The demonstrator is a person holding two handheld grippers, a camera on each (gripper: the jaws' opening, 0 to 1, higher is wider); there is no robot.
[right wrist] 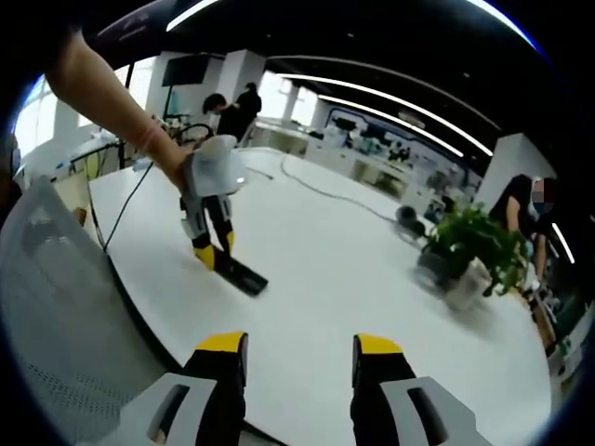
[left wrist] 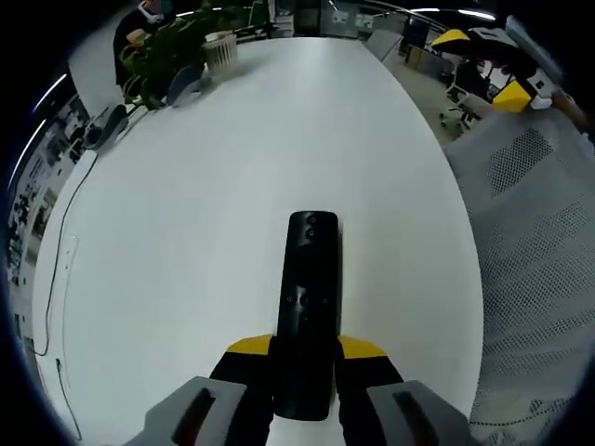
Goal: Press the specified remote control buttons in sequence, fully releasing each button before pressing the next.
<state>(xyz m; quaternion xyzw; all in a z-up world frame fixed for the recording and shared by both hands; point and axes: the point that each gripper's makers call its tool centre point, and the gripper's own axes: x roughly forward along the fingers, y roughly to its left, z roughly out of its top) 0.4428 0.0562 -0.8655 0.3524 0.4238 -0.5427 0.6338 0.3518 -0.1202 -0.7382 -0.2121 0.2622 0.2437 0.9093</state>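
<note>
Black remote control (left wrist: 310,311) flat on white table (left wrist: 186,232), near end clamped by left gripper (left wrist: 304,370); right gripper (right wrist: 299,358) wide, holding nothing, well apart from remote.

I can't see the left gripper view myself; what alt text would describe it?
A long black remote control lies on a large white table, its near end clamped between the yellow-tipped jaws of the left gripper. A green potted plant stands at the table's far end.
</note>
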